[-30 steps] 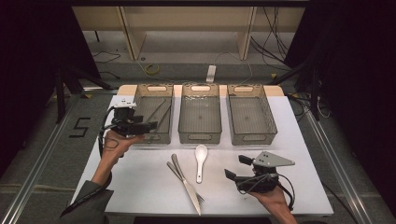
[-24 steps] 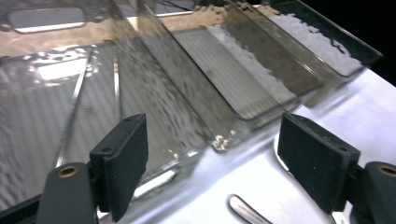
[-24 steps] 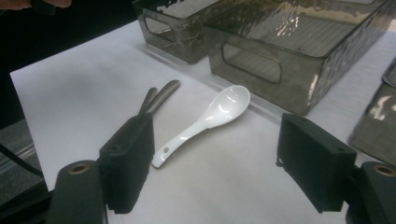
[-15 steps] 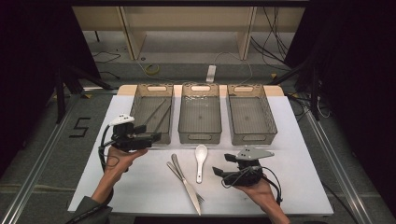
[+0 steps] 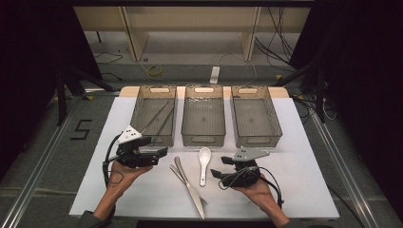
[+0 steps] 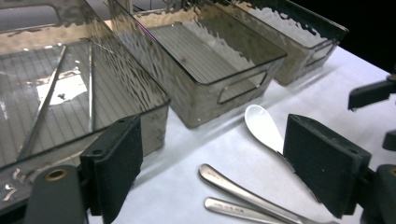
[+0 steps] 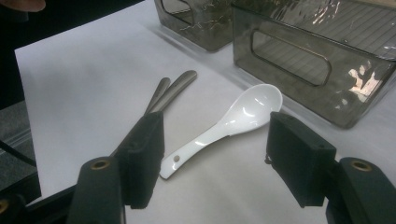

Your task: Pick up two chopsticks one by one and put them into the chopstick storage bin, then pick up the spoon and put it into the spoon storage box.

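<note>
The right gripper (image 7: 215, 158), jaws spread and just closing, lines up on the white spoon (image 7: 224, 126) near the table's front edge and should pinch its handle squarely, while the left gripper (image 6: 233, 163) hangs spread.

A glossy white ceramic soup spoon (image 5: 204, 162) lies flat on the white-covered table (image 5: 294, 156), bowl up and pointing toward the middle of three smoky transparent plastic bins (image 5: 203, 137), its handle with a small hole at the end pointing toward the person. Just to its left lie two slim stainless-steel utensils (image 5: 189, 185), side by side and touching, handles toward the bins; one ends in fork tines at the near end.
</note>
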`<act>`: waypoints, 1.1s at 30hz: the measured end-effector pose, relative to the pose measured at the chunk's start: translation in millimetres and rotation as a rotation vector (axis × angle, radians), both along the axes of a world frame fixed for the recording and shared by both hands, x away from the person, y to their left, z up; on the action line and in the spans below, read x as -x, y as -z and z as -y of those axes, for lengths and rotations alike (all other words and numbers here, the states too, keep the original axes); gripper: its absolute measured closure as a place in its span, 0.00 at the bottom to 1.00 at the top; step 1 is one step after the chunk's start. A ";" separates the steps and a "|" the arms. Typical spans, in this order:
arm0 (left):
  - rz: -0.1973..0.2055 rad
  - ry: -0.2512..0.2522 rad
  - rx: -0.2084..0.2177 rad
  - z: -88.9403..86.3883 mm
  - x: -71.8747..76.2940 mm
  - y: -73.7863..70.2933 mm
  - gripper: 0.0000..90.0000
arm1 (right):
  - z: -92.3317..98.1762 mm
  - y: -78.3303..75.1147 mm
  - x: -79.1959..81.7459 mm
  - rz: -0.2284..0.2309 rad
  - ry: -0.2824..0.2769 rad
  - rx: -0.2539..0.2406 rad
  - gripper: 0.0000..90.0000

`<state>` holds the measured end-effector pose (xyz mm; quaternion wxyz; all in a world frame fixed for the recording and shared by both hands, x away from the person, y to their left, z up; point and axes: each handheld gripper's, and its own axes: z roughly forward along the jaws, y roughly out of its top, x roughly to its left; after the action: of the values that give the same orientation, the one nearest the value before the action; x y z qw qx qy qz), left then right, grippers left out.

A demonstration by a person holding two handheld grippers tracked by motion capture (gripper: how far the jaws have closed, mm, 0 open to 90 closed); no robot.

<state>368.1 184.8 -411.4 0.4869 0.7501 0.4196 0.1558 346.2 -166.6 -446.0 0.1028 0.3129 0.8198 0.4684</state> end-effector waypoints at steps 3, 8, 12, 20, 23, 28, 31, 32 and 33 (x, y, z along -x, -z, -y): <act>-0.007 0.012 -0.009 -0.7 3.1 0.2 0.21 | -0.5 0.5 -1.6 -0.011 0.002 -0.002 0.43; -0.012 0.013 -0.001 -3.0 6.7 1.7 0.20 | -3.7 2.9 -4.0 -0.028 -0.014 0.009 0.44; -0.020 0.022 0.001 -2.5 9.6 2.9 0.19 | -9.3 3.4 -5.9 -0.037 -0.027 0.016 0.48; -0.005 0.033 -0.027 1.1 16.3 3.2 0.19 | -25.1 10.0 -13.7 -0.074 -0.054 0.056 0.57; -0.003 0.037 -0.018 0.0 17.5 2.2 0.19 | -31.6 13.2 -16.6 -0.084 -0.066 0.071 0.60; 0.000 0.039 -0.016 -1.1 19.9 1.9 0.19 | -38.8 15.3 -19.3 -0.087 -0.084 0.085 0.66; 0.002 0.033 -0.009 -2.9 20.1 1.8 0.19 | -42.7 15.5 -20.5 -0.086 -0.095 0.094 0.73; 0.002 0.031 -0.008 -3.4 20.1 1.7 0.19 | -43.9 15.7 -21.0 -0.083 -0.096 0.097 0.75; 0.001 0.029 -0.008 -3.7 20.0 1.7 0.19 | -45.3 16.2 -21.6 -0.083 -0.102 0.101 0.78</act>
<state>348.1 188.4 -413.2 0.4865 0.7579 0.4077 0.1507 367.8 -121.3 -462.2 0.0607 0.2842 0.8609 0.4177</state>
